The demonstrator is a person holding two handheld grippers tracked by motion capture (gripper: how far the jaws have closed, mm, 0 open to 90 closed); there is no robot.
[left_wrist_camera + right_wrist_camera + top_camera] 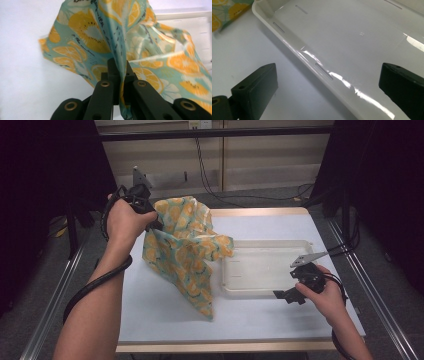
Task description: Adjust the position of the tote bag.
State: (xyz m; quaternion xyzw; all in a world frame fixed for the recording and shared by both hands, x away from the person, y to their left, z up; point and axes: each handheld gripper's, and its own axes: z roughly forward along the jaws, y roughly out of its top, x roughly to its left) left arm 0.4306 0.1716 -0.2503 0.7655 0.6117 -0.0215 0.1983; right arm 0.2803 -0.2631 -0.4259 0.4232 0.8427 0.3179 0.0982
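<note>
A teal cloth (185,250) printed with orange slices hangs from my left gripper (152,220), which is raised over the table's far left. In the left gripper view the black jaws (120,67) are shut on a bunched fold of the cloth (95,32). The cloth's lower end rests on the table, and one edge drapes over the left end of a white plastic tray (265,243). My right gripper (287,295) is low at the tray's near right rim. In the right gripper view it stands open (329,75) astride that rim (317,67), with nothing pinched.
The white table top (165,320) has a wooden edge at front and back. Metal rails run along both sides. Black cables trail on the floor beyond the far edge. A corner of the cloth (222,12) lies left of the tray.
</note>
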